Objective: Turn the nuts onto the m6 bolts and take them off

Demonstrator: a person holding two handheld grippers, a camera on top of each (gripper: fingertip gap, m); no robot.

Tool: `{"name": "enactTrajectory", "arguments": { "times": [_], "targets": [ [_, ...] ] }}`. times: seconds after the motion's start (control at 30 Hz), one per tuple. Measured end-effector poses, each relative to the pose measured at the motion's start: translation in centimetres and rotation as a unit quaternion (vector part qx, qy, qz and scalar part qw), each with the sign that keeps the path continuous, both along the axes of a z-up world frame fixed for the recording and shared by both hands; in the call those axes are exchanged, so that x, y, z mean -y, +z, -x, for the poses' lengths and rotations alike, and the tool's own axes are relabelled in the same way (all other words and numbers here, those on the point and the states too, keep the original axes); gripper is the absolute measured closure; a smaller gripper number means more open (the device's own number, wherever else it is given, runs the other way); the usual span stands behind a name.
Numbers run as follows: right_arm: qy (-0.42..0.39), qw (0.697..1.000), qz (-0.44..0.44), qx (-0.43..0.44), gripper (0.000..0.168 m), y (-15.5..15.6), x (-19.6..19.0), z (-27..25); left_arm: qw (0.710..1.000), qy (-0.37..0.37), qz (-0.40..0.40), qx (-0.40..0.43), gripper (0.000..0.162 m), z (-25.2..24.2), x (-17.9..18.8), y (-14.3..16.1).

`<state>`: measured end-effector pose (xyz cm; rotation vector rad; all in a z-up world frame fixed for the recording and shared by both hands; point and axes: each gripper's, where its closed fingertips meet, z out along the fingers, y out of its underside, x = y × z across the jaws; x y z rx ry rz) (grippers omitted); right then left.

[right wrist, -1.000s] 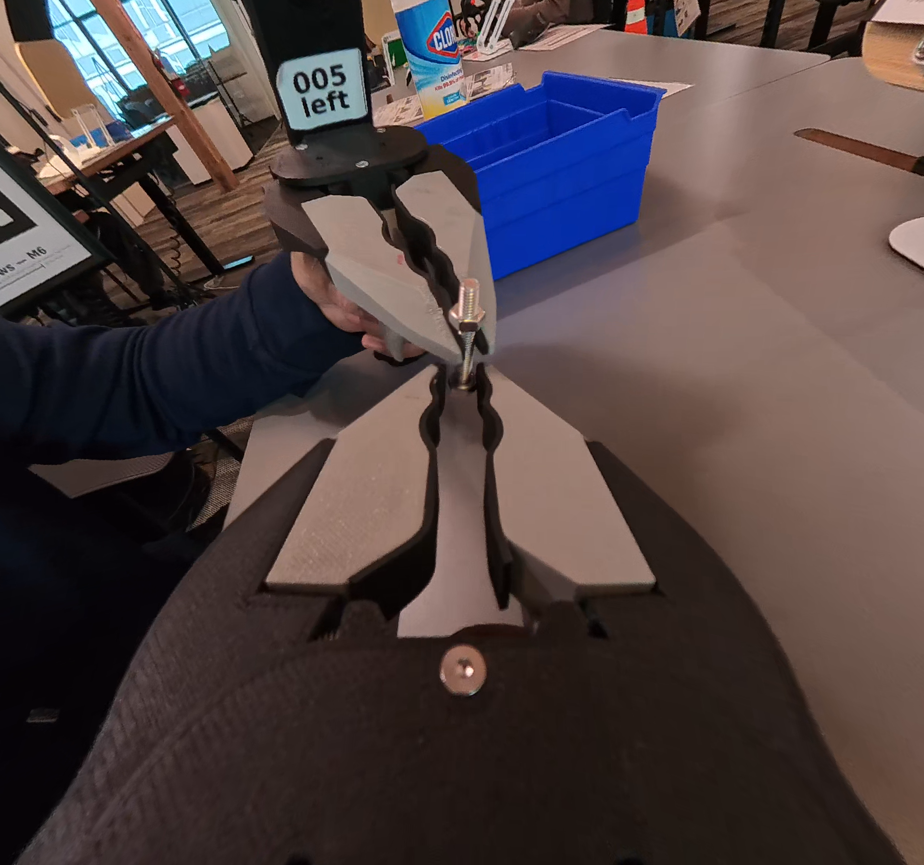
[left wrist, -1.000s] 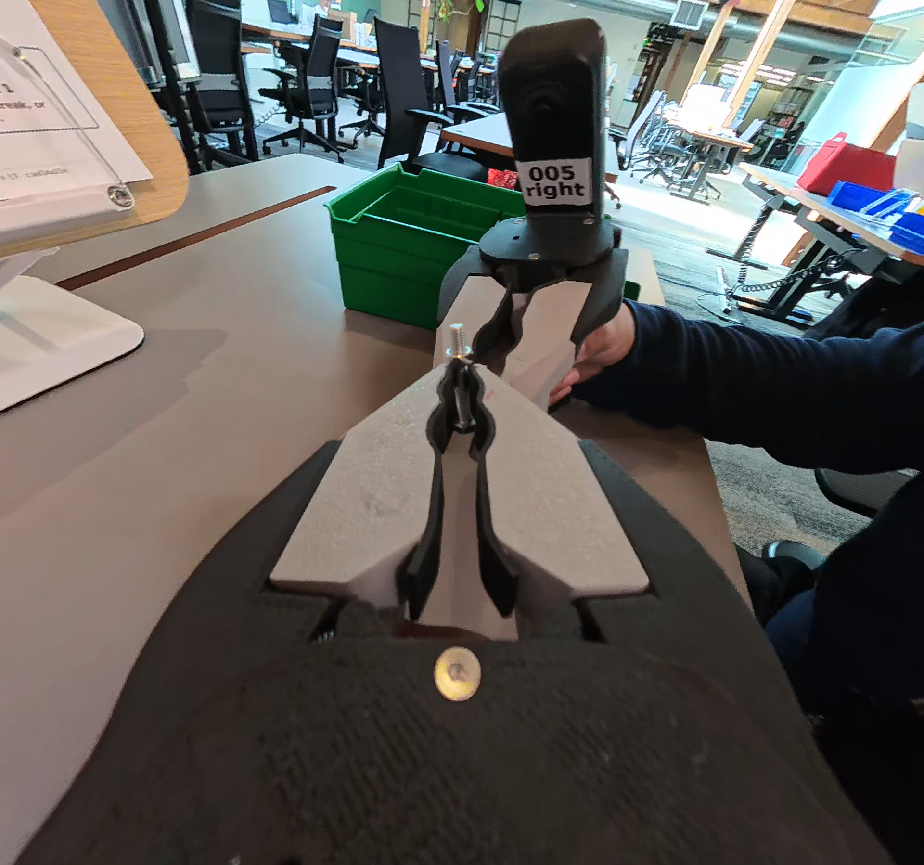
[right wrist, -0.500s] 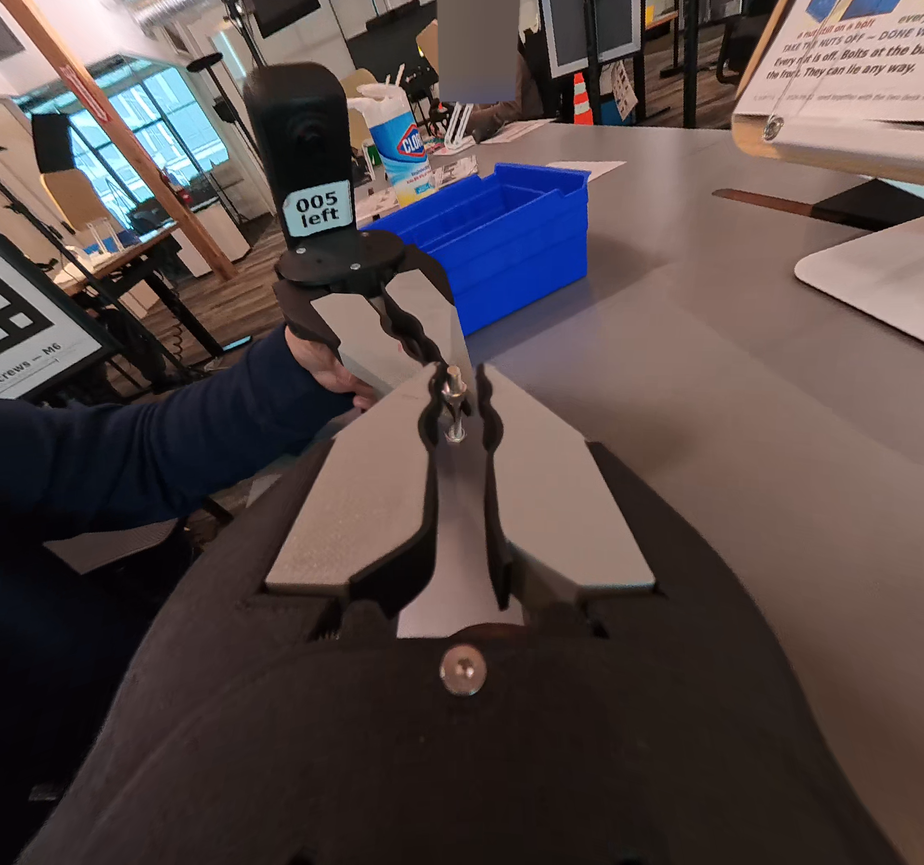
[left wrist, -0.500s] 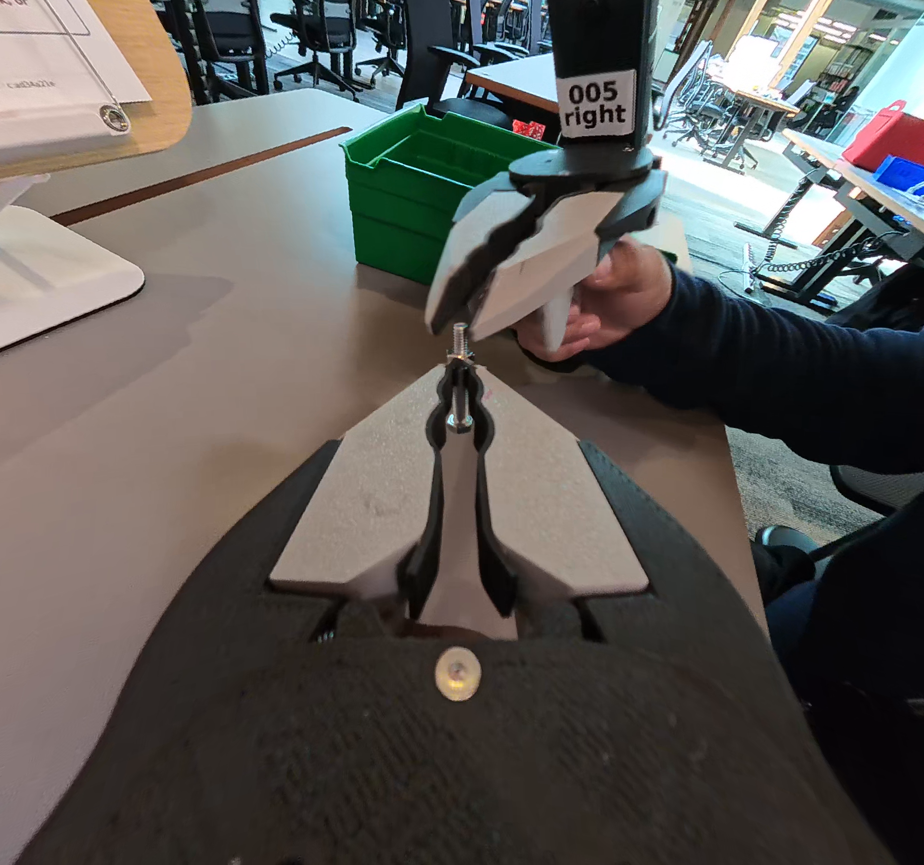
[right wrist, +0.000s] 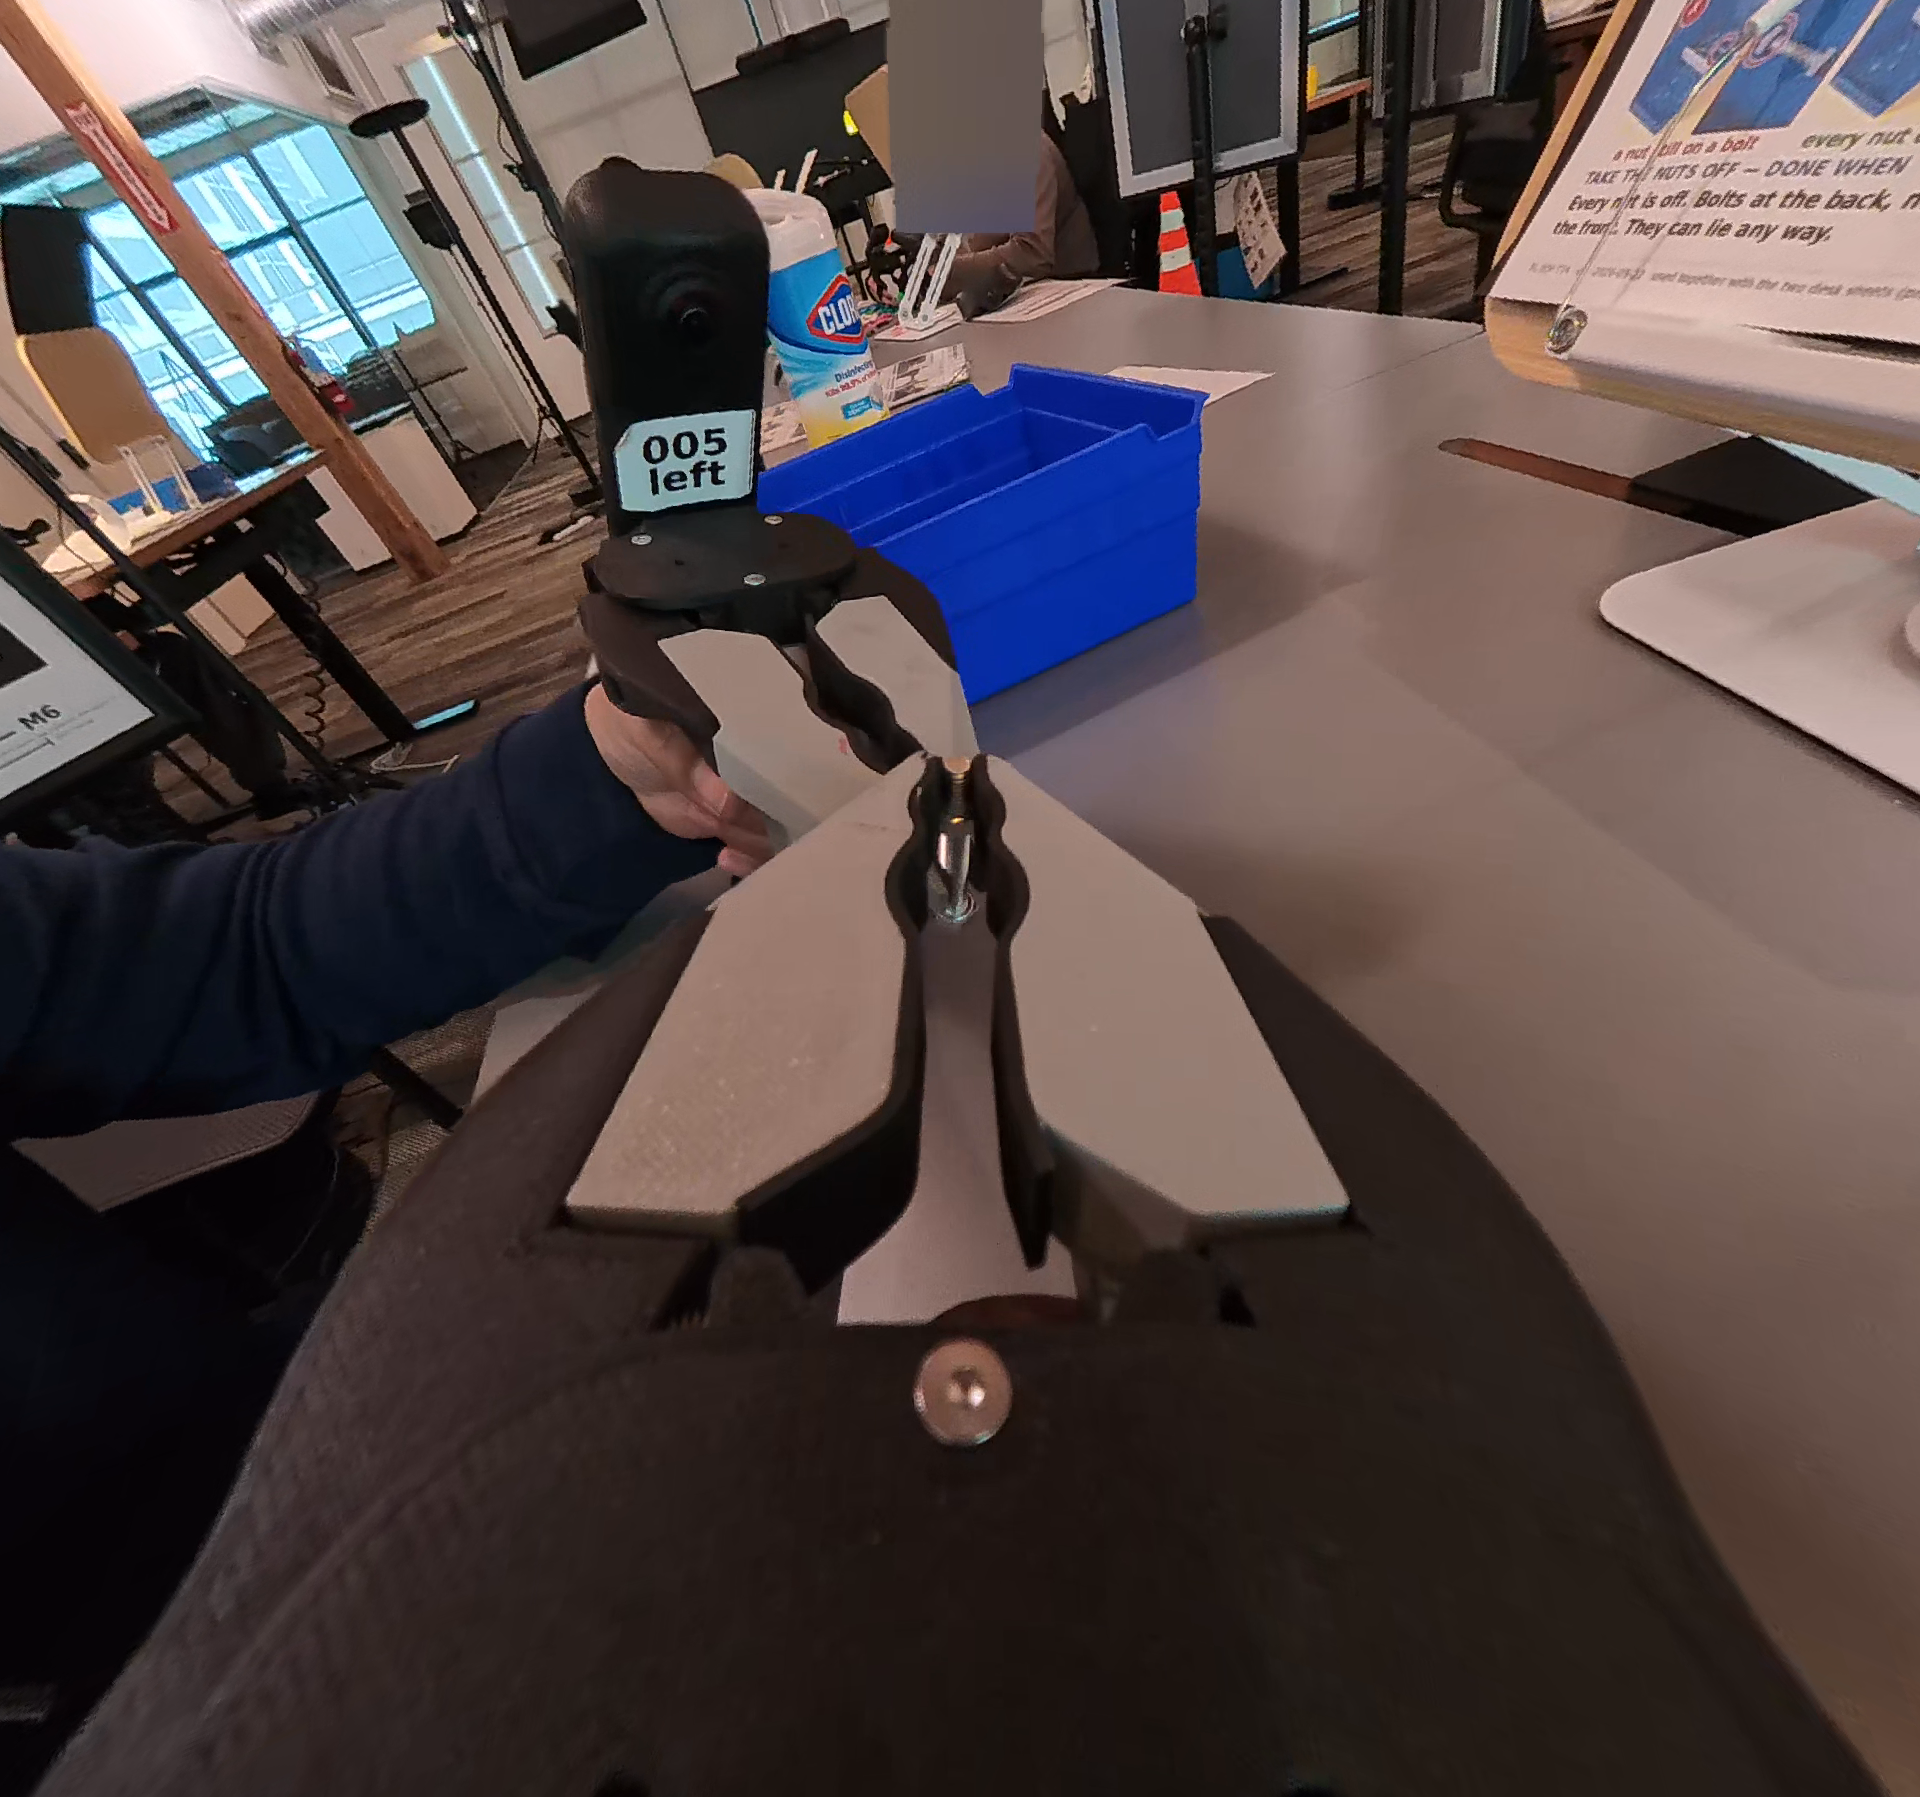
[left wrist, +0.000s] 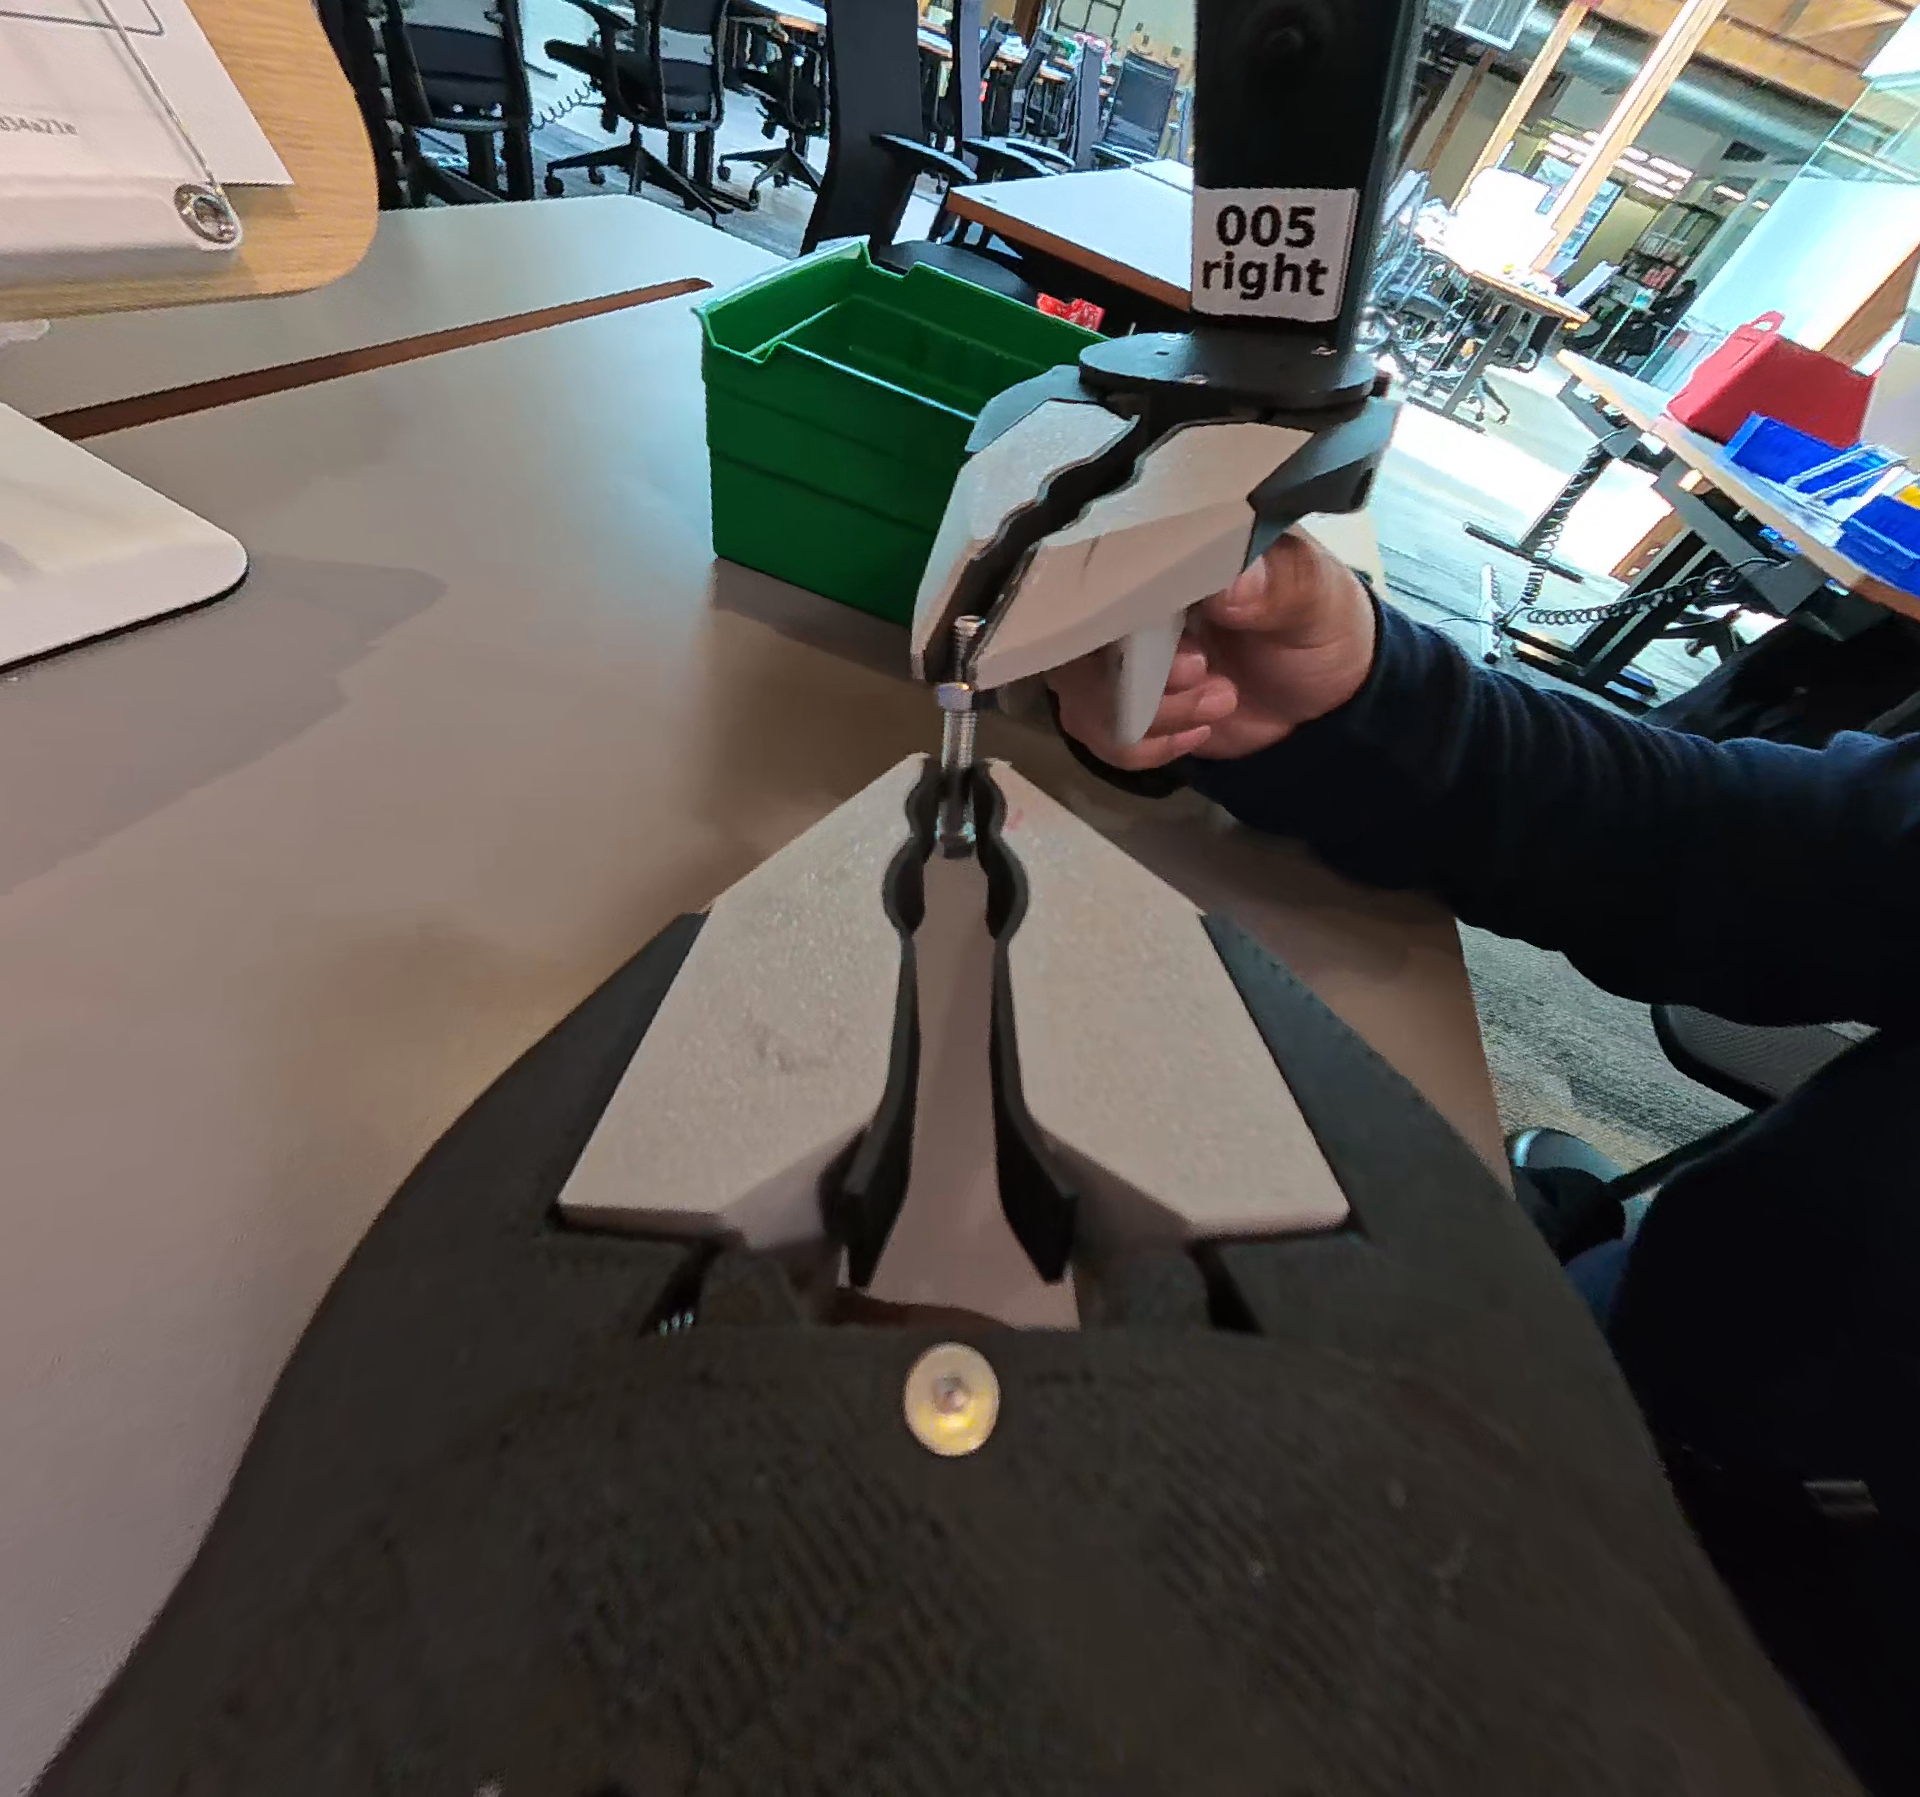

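A silver M6 bolt stands upright in my left gripper, which is shut on its lower shank. A nut sits on the thread just above the left fingertips. My right gripper comes down from above at a slant and its fingers are closed around the bolt's threaded end, tips right on top of the nut. In the right wrist view the bolt lies along the gap behind my right gripper's tips. The left gripper's fingers show behind; its tips are hidden.
A green bin stands on the grey table behind the grippers. A blue bin stands on the other side, with a wipes canister beyond it. A white stand base with an instruction board is at the table's far side. Left and right tips are no more than a few centimetres apart.
The right gripper rose from behind the bolt, tilted over it, and has come down onto the threaded end. The left gripper kept its hold on the bolt.
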<state>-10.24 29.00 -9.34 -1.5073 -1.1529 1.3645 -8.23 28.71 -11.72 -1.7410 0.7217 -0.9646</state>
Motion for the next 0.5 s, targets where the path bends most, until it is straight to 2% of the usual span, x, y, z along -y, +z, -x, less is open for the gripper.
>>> {"name": "enactTrajectory", "arguments": {
  "times": [0.17,0.37,0.43,0.5],
  "targets": [
    [0.017,0.999,0.027,-0.024,0.166,0.6,0.55,0.19,1.0,-0.007,-0.016,0.004,0.159,-0.41,0.3,0.44],
    [-0.001,1.0,0.014,-0.022,0.166,0.45,0.07,0.2,1.0,0.011,-0.024,-0.014,0.16,-0.14,-0.15,0.27],
    [-0.003,1.0,0.0,-0.015,0.151,0.35,0.17,0.26,1.0,0.015,-0.02,-0.015,0.16,-0.13,-0.3,0.07],
    [0.001,1.0,-0.008,-0.009,0.146,0.17,0.44,0.47,1.0,0.014,-0.022,-0.015,0.16,-0.22,-0.3,0.01]
  ]
}}
